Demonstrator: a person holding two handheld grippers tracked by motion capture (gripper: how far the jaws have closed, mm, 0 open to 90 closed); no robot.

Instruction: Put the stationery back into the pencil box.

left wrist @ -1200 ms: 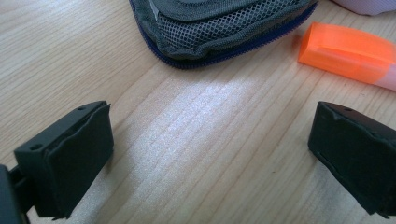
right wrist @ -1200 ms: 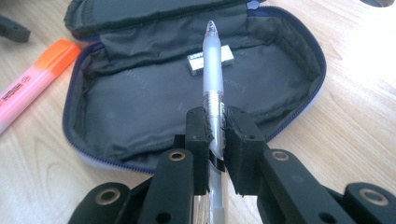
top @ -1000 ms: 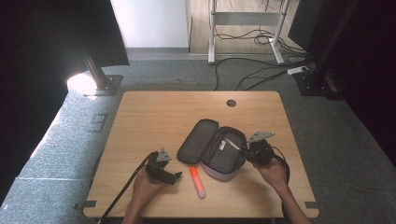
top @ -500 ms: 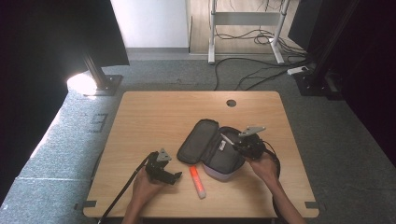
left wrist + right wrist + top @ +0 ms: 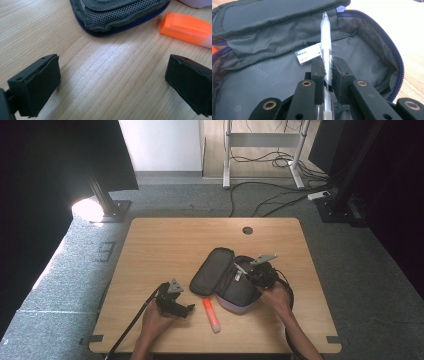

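Holding a slim clear plastic pen point(image 5: 326, 47) between its black jaws, the right gripper point(image 5: 327, 72) is above the open dark grey fabric pencil case point(image 5: 274, 67). The jaws are clamped on the smooth, round barrel of the pen, and the pen runs straight forward from between them, with its tip past the far seam of the case. The inside of the case is a soft, matte lining with some folds, and a dark blue zipper point(image 5: 395, 60) runs along its edge to the right of the jaws. In the case, just left of the jaws and partly behind the pen, lies a small white rectangular eraser with a blue printed label point(image 5: 308, 56). The lid part of the case, padded and flat, is beyond the jaws.

In the high view the right gripper point(image 5: 250, 270) is over the case point(image 5: 225, 280), which lies opened on the light wooden tabletop point(image 5: 165, 245).

The left gripper point(image 5: 112, 82) rests low over the tabletop with its jaws wide apart and only bare wood grain between them. Ahead of these jaws is the mesh pocket side point(image 5: 117, 12) of the case, of coarse black net, with the blue zipper at its border. Ahead of the right jaw lies an orange plastic highlighter with a pale pink end point(image 5: 190, 28), blocky and smooth, flat on the wood and not inside the case.
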